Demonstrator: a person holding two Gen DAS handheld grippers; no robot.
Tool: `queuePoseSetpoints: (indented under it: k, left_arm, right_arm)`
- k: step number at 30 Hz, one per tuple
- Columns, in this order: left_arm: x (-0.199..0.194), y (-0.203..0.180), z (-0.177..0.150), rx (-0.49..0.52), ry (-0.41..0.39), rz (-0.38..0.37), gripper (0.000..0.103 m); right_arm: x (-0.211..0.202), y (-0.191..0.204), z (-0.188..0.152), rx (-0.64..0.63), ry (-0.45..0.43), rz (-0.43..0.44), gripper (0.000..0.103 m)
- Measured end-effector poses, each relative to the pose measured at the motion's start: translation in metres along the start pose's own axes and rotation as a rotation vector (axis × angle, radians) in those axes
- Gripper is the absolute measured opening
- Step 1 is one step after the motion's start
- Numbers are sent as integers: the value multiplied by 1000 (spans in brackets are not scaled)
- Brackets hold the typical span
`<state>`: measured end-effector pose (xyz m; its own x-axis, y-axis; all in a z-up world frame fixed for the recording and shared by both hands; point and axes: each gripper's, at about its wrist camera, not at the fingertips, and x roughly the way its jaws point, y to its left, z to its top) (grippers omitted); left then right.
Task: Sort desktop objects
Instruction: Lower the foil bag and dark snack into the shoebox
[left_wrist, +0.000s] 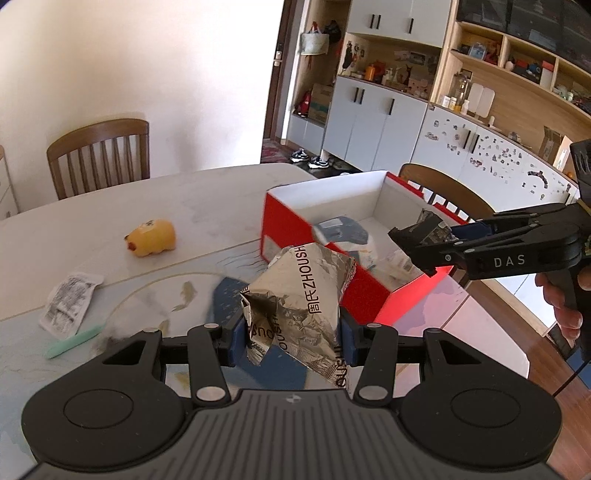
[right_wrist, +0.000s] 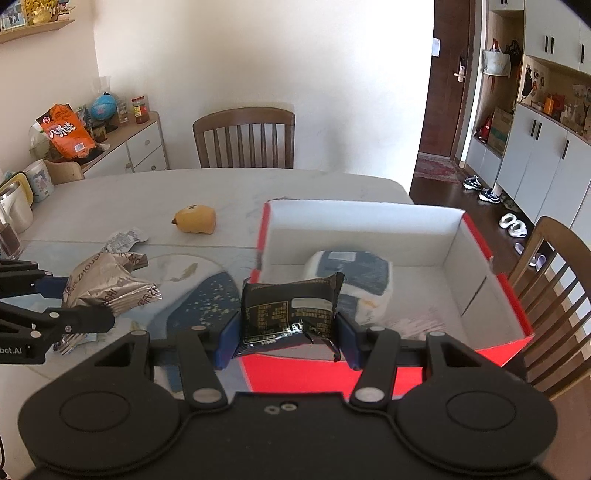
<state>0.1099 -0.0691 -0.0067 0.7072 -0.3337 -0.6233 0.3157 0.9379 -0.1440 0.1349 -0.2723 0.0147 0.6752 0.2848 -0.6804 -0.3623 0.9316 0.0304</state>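
My left gripper (left_wrist: 291, 332) is shut on a crumpled silver foil wrapper (left_wrist: 299, 295) printed "ZHOUSHI", held above the table just short of the red box (left_wrist: 284, 221). My right gripper (right_wrist: 288, 332) is shut on a black snack packet (right_wrist: 291, 314) at the box's near red wall (right_wrist: 332, 373). In the left wrist view the right gripper (left_wrist: 413, 251) hangs over the box's right side with the dark packet (left_wrist: 432, 225). In the right wrist view the left gripper (right_wrist: 81, 302) comes in from the left with the silver wrapper (right_wrist: 107, 284). A blue-and-white pack (right_wrist: 351, 273) lies inside the box.
A yellow pig toy (left_wrist: 151, 238) sits mid-table. A white sachet (left_wrist: 70, 299) and a green stick (left_wrist: 74, 343) lie to the left. Wooden chairs (right_wrist: 243, 136) stand at the far and right sides. Mugs (right_wrist: 37, 181) crowd the far left table corner.
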Motion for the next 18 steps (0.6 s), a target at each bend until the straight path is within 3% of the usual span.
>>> queuePoseSetpoints:
  k: [12, 18]
  left_arm:
    - [28, -47, 25, 49, -7, -14, 47]
    - [47, -67, 37, 78, 30, -29, 47]
  right_arm:
    - [7, -52, 12, -9, 8, 8, 55]
    - [14, -76, 20, -11, 25, 13, 55]
